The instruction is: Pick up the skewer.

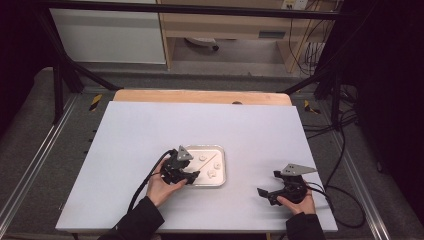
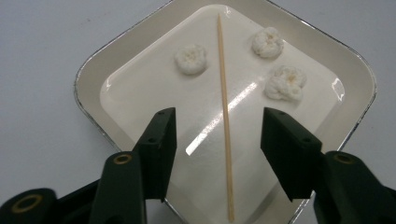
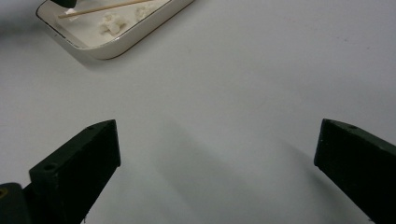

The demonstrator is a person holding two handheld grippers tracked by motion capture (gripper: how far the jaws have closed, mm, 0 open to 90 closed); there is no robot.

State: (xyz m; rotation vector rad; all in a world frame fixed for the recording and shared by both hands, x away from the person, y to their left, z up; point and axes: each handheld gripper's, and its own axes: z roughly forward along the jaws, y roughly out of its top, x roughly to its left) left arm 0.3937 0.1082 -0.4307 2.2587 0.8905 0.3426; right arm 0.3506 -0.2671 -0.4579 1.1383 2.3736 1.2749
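- Where the left claw [image 2: 218, 135] hangs over the near left part of the tray [image 2: 88, 74], its jaws stand partly apart, one on each side of the wooden skewer [image 2: 224, 116], with a gap between each pad and the stick; nothing is clamped.
- The skewer lies flat on the tray's glossy white floor, and in the left gripper view it runs lengthwise from the far corner toward the near one.
- The tray is a shallow rectangular dish with a pale inside and a thin metallic rim, and it sits on the white worktop [image 1: 150, 130] slightly left of the middle, toward the near edge.
- Three small white fluffy lumps rest in the tray: one lump [image 2: 190, 59] lies to one side of the skewer, and the other two lumps [image 2: 267, 43] [image 2: 286, 83] lie close together on the other side; none touches the stick.
- The right claw [image 3: 217, 154] is held low over bare worktop at the near right, well apart from the tray, with its jaws spread wide and nothing between them.
- In the right gripper view the tray appears at the far left corner, with the skewer lying across it.
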